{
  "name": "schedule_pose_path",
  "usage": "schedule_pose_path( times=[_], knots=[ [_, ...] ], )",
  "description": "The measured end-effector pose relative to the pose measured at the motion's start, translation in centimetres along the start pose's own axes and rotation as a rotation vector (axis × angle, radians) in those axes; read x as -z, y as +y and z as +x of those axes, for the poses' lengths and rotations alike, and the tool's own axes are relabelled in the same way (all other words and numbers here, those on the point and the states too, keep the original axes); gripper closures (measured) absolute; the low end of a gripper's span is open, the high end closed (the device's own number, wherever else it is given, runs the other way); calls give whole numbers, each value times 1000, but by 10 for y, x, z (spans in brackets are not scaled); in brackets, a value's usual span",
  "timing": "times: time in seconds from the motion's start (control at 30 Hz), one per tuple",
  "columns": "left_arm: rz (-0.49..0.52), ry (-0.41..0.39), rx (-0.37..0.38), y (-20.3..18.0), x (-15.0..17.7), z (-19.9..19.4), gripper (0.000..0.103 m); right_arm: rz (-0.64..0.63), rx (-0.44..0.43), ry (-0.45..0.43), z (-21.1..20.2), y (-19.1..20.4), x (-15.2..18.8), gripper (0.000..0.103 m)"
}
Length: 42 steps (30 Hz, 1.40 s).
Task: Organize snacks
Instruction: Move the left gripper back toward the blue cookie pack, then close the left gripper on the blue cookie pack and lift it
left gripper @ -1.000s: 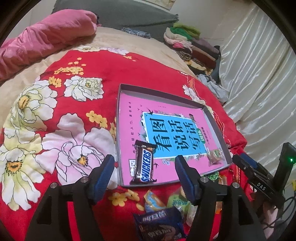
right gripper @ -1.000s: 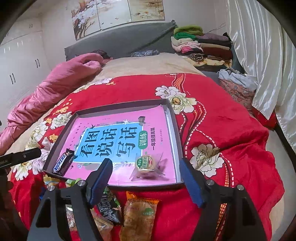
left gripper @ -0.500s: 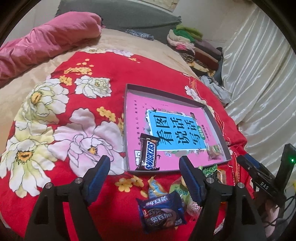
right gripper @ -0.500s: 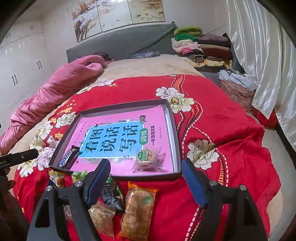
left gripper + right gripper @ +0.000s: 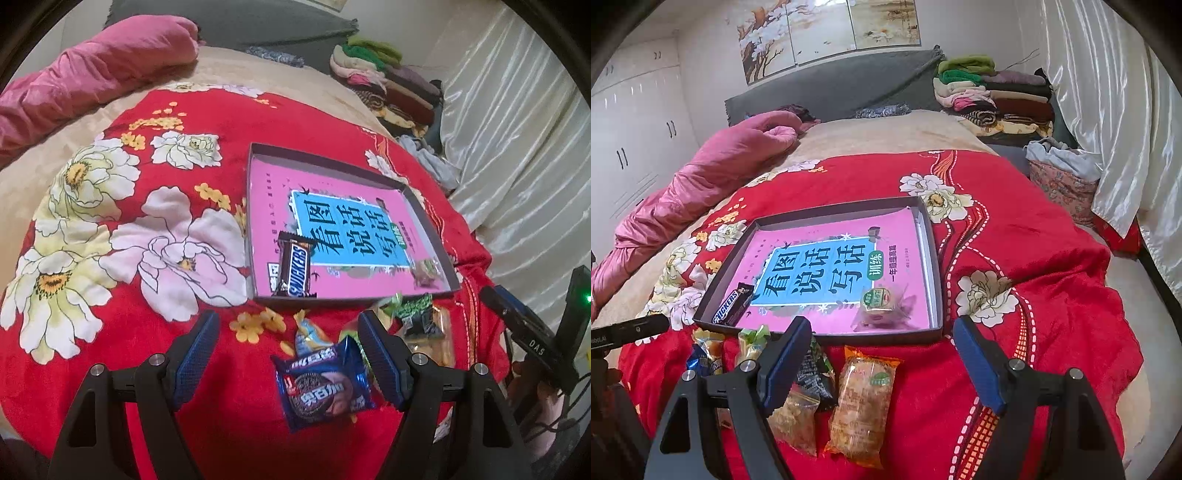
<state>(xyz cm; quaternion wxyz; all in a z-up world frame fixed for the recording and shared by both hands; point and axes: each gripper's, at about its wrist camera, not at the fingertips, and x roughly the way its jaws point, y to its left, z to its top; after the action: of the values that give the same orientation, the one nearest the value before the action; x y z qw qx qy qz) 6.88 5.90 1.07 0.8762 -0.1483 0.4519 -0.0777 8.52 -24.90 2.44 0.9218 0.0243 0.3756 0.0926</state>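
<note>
A shallow grey tray (image 5: 255, 184) (image 5: 932, 236) lined with a pink book lies on the red floral bedspread. It holds a Snickers bar (image 5: 294, 268) (image 5: 733, 304) and a clear-wrapped pastry (image 5: 881, 304) (image 5: 426, 271). Several loose snacks lie in front of the tray: a blue cookie pack (image 5: 323, 384), an orange-wrapped cake (image 5: 864, 395), a dark packet (image 5: 816, 373) and small candies (image 5: 751, 341). My left gripper (image 5: 288, 362) is open and empty above the cookie pack. My right gripper (image 5: 882, 365) is open and empty above the orange cake.
A rolled pink quilt (image 5: 701, 184) lies at the far left of the bed. Folded clothes (image 5: 993, 92) are stacked by the headboard. White curtains (image 5: 1108, 110) hang along the right. The bed edge drops off at the right (image 5: 1137, 369).
Both grippers have pulled back from the tray toward the near edge of the bed, and more of the loose snacks show. Both stay open and empty.
</note>
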Motion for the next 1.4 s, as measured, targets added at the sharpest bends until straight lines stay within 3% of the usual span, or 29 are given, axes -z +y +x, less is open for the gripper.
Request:
schedule_pose_path(
  times=[0.63,0.87,1.1,1.4],
  knots=[
    [13,70,20,-8,23,5,25,-6,-14,36,-5,5,18,24],
    [-40,130,76,-11,35,17,25,-18,-20,56,-4,9,25,24],
    [-92,162,55,-10,43,32,25,-28,-30,88,0,11,36,24],
    [-164,188,108,5,46,48,24,-44,-24,172,14,11,54,24]
  ],
)
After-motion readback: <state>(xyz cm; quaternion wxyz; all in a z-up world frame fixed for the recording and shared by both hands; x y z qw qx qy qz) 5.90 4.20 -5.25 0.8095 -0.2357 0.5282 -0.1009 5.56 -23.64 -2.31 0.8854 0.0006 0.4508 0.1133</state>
